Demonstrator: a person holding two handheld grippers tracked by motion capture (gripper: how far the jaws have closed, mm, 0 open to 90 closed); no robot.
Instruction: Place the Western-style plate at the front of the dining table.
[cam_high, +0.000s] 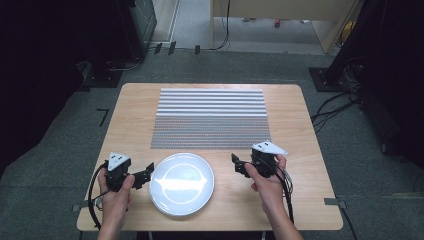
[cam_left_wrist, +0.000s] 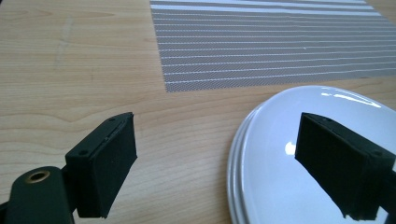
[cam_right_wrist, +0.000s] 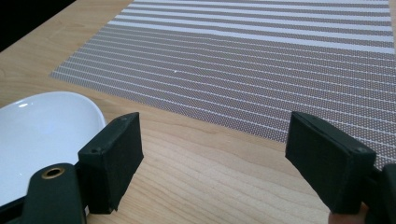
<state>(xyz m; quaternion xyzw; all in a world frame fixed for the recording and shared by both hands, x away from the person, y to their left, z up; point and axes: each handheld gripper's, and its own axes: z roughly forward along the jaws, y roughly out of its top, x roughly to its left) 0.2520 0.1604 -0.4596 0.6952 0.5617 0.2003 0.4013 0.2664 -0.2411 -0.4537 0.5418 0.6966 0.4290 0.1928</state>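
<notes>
- A light wooden table (cam_high: 135, 107) with rounded corners stood on a grey carpeted floor (cam_high: 60, 140).
- A grey-and-white striped woven placemat (cam_high: 210, 118) lay flat on the far half of the table, its paler stripes toward the far edge and its darker, finer stripes toward the near edge.
- Black cables (cam_high: 332, 107) trailed over the floor to the right of the table.
- A black stand base (cam_high: 325, 77) sat on the floor beyond the table's far right corner.
- Dark equipment (cam_high: 132, 30) stood at the far left, with cables beside it.
- Pale wooden furniture (cam_high: 280, 10) stood at the far end of the room.
</notes>
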